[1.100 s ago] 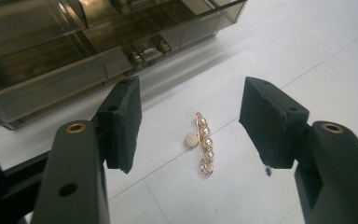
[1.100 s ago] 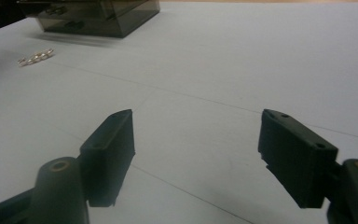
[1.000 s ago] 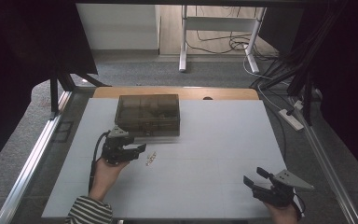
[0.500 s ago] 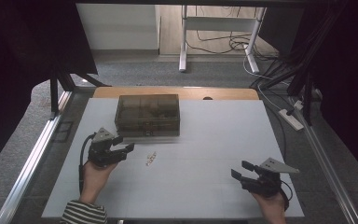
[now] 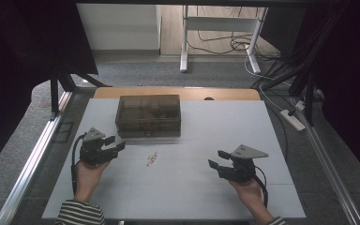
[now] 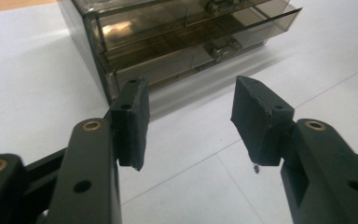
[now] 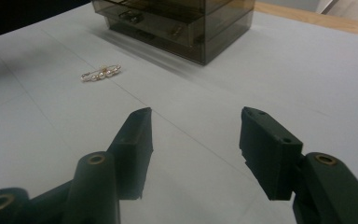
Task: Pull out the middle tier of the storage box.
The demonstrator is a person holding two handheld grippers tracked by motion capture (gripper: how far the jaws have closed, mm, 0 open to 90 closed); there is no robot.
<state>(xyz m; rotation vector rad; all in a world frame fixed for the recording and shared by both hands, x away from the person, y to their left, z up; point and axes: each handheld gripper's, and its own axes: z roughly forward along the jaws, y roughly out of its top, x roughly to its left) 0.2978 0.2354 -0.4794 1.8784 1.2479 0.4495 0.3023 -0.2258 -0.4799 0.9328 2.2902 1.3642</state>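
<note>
Table [image 5: 272, 140]: drawer box [image 5: 148, 115], brooch [image 5: 151, 159].

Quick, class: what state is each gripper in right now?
Left gripper: open, nothing between its jaws, which have just been closing.
Right gripper: open, nothing between its jaws, which have just been closing.

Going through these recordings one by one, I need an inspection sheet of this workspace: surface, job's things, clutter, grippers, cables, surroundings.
Surface: white table, faint seam lines, bare around the items.
Job's things: smoky drawer box at the far middle, drawers closed; pearl pin lying in front of it, apart from it.
Clutter: nothing seen.
Grippers: left gripper beside the box, right gripper right of the pin; both have just been closing, jaws apart, nothing between them.
Cables: gripper leads; loose cables and a power strip on the floor.
Surroundings: grey carpet, dark curtains, white stand.
</note>
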